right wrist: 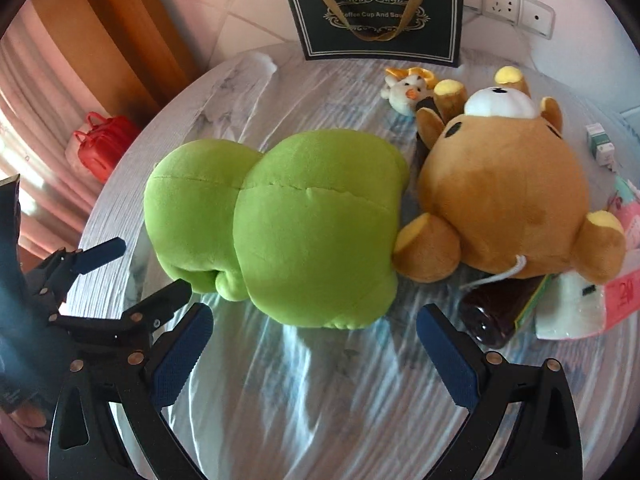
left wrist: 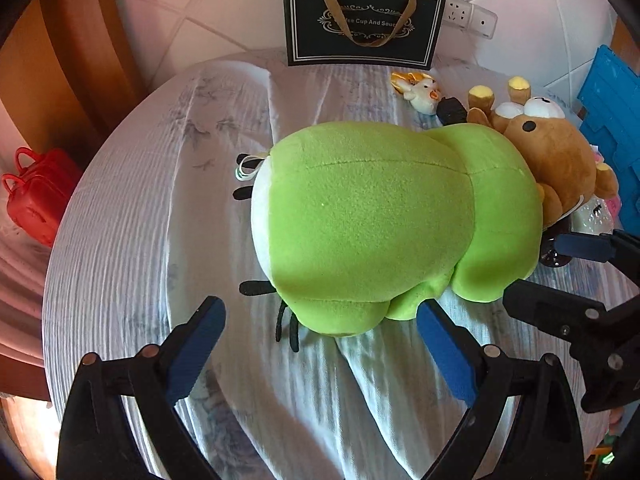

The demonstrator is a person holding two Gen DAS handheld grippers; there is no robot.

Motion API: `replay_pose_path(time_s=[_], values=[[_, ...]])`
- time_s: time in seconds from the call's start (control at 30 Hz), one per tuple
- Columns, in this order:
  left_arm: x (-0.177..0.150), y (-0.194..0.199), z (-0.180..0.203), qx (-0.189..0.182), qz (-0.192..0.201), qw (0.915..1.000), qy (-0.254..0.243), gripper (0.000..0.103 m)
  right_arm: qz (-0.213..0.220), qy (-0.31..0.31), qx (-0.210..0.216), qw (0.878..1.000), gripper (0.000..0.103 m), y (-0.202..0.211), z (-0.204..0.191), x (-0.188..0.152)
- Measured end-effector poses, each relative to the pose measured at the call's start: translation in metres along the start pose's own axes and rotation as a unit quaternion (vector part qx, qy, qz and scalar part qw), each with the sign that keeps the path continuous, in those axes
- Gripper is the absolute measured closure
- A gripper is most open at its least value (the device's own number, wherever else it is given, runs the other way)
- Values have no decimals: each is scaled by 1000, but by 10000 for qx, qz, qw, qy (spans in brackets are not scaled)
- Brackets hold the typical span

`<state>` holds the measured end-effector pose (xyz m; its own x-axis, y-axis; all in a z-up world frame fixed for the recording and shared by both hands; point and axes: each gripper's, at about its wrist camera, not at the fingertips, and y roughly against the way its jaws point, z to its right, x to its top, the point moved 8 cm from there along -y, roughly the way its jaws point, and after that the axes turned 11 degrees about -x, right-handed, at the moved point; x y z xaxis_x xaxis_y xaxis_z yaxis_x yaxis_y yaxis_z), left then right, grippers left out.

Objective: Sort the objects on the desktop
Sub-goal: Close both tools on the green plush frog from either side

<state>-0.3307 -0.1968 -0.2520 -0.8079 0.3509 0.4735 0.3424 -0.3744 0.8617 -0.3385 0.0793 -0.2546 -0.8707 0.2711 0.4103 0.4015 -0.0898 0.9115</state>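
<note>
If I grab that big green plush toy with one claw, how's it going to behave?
The green plush toy looks soft and stuffed, so it will probably squash under the pads and sag at both ends. It is likely light for its bulk. It looks wider than the open left claw, so pinching a small lobe near the edge seems safer. It leans against the brown bear, which may shift.

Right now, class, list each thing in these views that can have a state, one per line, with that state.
left gripper: open, empty
right gripper: open, empty
green plush: lying on the cloth, ungripped
brown bear plush: lying against the green plush
dark bottle: on its side, partly under the bear
black gift bag: upright against the wall
</note>
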Motion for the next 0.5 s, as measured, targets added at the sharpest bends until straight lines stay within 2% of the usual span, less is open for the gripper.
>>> replay_pose_path(time_s=[0.3,0.5], values=[[10,-27,0,-205,-62,9998,-6,5,-313,-33,132,9994,0,-31,-6,13],[20,-34,4,-291,64,9995,-144,5,-302,-52,133,9994,0,-41,-6,21]])
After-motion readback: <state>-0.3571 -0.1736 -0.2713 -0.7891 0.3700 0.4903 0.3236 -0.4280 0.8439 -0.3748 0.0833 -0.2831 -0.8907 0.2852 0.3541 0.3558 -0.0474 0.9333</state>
